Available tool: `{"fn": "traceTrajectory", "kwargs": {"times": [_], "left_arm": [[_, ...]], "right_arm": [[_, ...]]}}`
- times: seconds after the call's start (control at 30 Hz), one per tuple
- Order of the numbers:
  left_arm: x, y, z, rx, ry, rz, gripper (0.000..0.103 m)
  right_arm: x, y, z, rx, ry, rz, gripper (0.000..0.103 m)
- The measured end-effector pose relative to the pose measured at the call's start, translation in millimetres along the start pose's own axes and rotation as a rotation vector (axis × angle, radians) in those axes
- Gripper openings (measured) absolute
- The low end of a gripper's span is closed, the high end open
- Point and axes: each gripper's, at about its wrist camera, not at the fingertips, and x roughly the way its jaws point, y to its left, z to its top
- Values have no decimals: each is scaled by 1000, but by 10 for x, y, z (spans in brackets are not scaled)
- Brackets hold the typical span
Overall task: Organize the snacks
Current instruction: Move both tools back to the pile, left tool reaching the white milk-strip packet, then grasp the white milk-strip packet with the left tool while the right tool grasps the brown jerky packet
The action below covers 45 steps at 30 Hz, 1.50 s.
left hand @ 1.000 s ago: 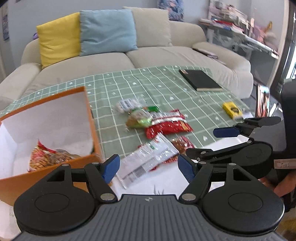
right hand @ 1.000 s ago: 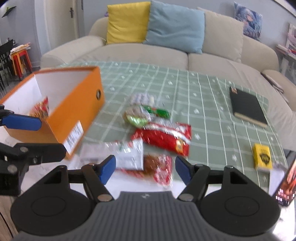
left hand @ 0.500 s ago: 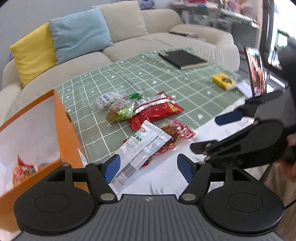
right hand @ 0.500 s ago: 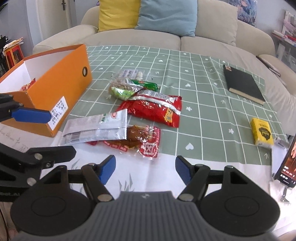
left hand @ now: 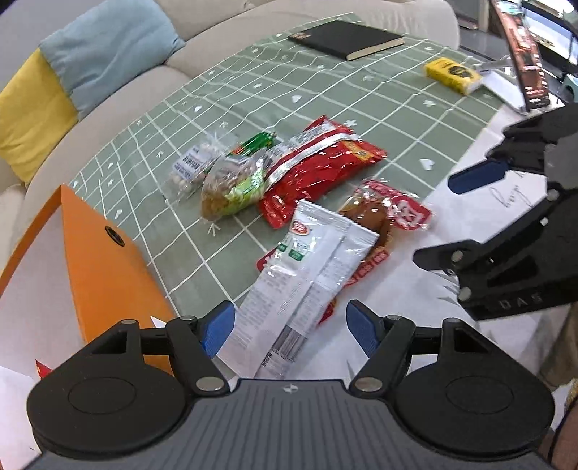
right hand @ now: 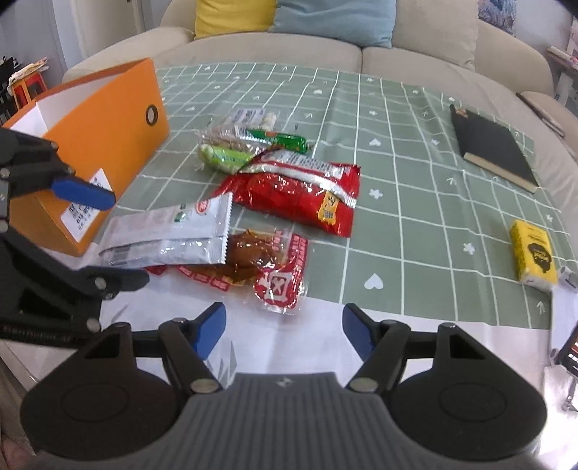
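Several snack packets lie on the green checked tablecloth. A silver-white packet lies nearest, over a clear red-printed packet of brown snack. Behind them are a big red bag, a green nut bag and a clear packet of white pieces. An orange box stands at the left. My left gripper is open just above the silver packet's near end. My right gripper is open and empty, short of the brown snack packet.
A black notebook and a yellow pack lie on the right of the cloth. A phone stands at the far right edge. A sofa with yellow and blue cushions runs behind the table.
Both grippers have moved forward and down toward the snack pile. The left view has swung right, away from the orange box's inside. Both stay open.
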Motion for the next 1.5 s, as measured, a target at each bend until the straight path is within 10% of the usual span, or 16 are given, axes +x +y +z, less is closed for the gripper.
{"fn": "traceTrajectory", "kwargs": {"times": [0.47, 0.77, 0.93, 1.13, 1.2, 1.5], "left_arm": [[130, 44, 114, -188, -5, -99, 39], [38, -72, 173, -238, -20, -232, 35], [-10, -44, 183, -152, -32, -178, 76], [82, -69, 198, -14, -8, -127, 87], [140, -60, 207, -15, -1, -142, 87], [246, -24, 92, -144, 5, -178, 66]], "right_arm": [[45, -152, 13, 42, 13, -35, 13], [-99, -141, -113, 42, 32, -9, 15], [-130, -183, -67, -8, -3, -25, 34], [-52, -254, 12, -69, -19, -42, 52], [5, -244, 40, -111, -22, -37, 67], [152, -266, 130, -113, -53, 31, 67]]}}
